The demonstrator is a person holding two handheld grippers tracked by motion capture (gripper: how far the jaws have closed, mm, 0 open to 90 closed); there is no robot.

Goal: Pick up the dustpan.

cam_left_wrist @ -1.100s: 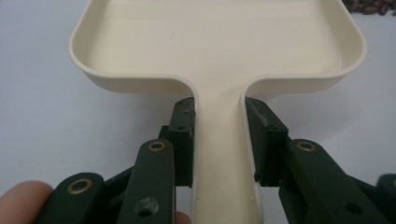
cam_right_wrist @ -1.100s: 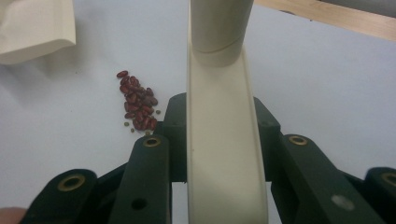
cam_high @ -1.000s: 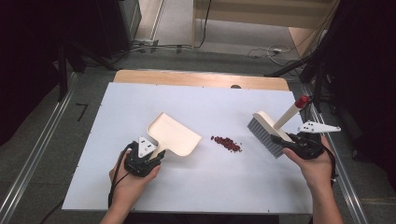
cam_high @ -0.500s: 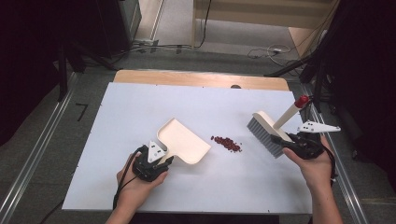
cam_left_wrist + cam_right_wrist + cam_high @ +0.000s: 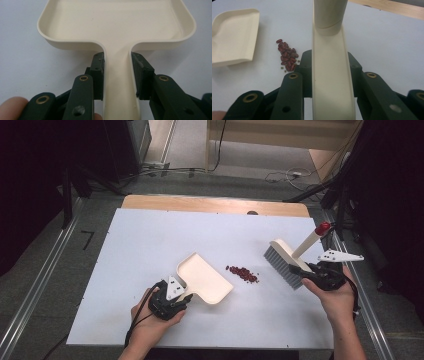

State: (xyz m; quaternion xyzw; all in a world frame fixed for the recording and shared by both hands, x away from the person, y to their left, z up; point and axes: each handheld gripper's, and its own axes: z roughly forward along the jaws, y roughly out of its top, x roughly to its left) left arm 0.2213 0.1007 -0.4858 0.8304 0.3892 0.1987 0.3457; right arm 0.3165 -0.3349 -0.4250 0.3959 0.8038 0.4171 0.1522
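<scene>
Step in hand: I bring the dustpan (image 5: 206,281) to the beans (image 5: 242,273) so that the brush (image 5: 284,262) can sweep them in.
Left tool (image 5: 172,302): its jaws are closed on the dustpan handle (image 5: 117,82), one pad on each side, and I see no gap there.
Right tool (image 5: 320,276): it holds the brush by its cream body (image 5: 332,82), bristles down beside the worktop (image 5: 150,240).
Beans: a small red heap on the white worktop, between the open lip of the pan and the bristles, apart from both.
Dustpan: it lies near the beans, its mouth turned to them.
How I do it well: I think the lip must lie flat on the worktop and close to the heap, so no bean slips under it.
Brush: I judge that one slow short stroke toward the pan is best; a quick stroke may scatter the beans.
Risk: the pan may slide back when the beans hit, so I keep the left grip firm.
</scene>
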